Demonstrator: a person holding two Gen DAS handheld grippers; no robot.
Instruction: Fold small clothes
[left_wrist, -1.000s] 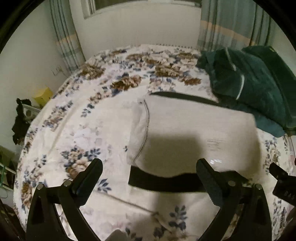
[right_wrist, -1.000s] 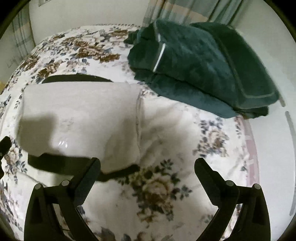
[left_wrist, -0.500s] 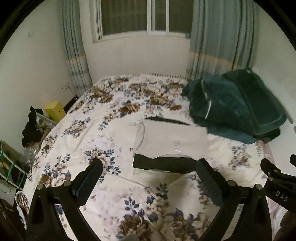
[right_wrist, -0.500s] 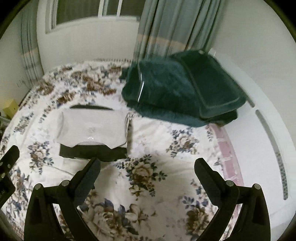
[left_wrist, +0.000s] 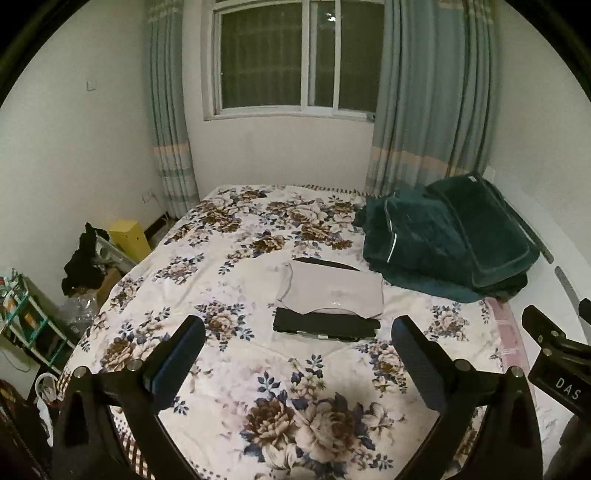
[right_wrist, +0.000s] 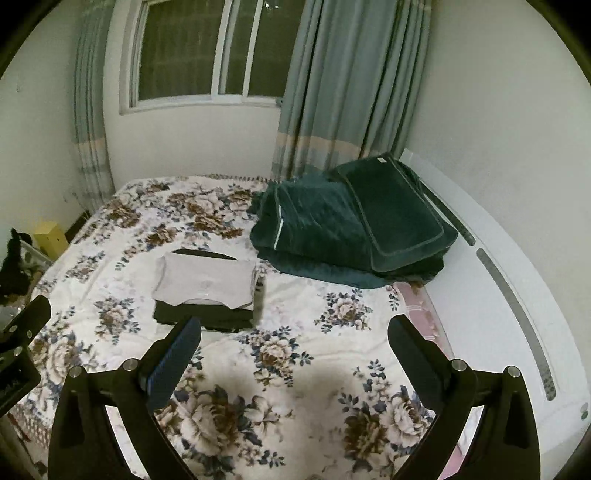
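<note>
- Left gripper (left_wrist: 297, 352): jaws spread wide, nothing between them; held above the near part of the bed (left_wrist: 229, 369), well apart from the clothes.
- Right gripper (right_wrist: 293, 354): likewise wide apart and empty; its body shows at the right edge of the left view, beside the left one.
- Pale garment (left_wrist: 334, 295): folded to a flat rectangle, lying mid-bed on top of the dark garment; one seamed edge faces left.
- Dark garment (left_wrist: 325, 326): folded, beneath the pale one, its near edge sticking out toward the grippers; a dark strip also shows beyond the far edge.
- Handling: both look light, soft and limp, likely to sag or unfold if lifted by one corner. Best taken at a folded edge, pinching all layers, one gripper at each end.
- Progress: the stack looks finished; no loose clothes are seen on the bed.
- Small upright object (right_wrist: 259, 295): touching the stack's right side; possibly a bottle, too blurred to say.
- Green blanket (left_wrist: 443, 243): folded heap at the far right, just beside the stack.
- Shelf (left_wrist: 26, 325): left of the bed, holding small items, unclear which.
</note>
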